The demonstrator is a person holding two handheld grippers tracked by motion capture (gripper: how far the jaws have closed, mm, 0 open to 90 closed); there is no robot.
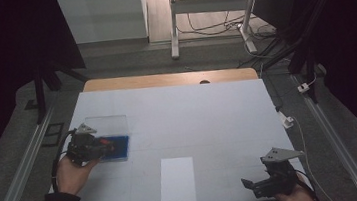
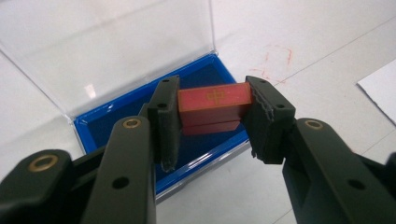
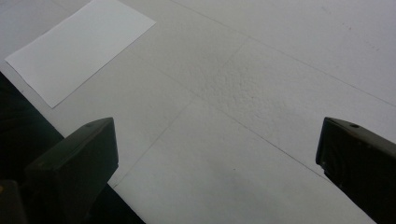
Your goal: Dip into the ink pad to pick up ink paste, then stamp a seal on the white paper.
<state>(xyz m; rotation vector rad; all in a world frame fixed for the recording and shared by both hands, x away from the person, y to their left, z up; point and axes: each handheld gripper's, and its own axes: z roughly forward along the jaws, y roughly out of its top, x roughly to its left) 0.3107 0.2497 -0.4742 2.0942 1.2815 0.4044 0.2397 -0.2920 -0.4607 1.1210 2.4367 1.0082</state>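
Left gripper view: red block [image 2: 214, 106] in jaws bears an unreadable gold mark.

Dim room, pale lit surface [image 1: 208, 112]

Darkness swallowed both far corners; glare glazed the clear lid [image 2: 93, 42]; nearby tongs [image 2: 212, 126] looked soft.

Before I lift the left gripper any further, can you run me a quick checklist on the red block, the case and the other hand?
1. Left gripper shut on the red block, a pad on each end: ok.
2. Block sits level between the pads: ok.
3. Block clear of the blue case floor: cannot tell.
4. Clear lid open and tilted back, out of the way: ok.
5. Right gripper open, holding nothing, over bare table: ok.
6. White paper sheet lies flat, apart from the case: ok.
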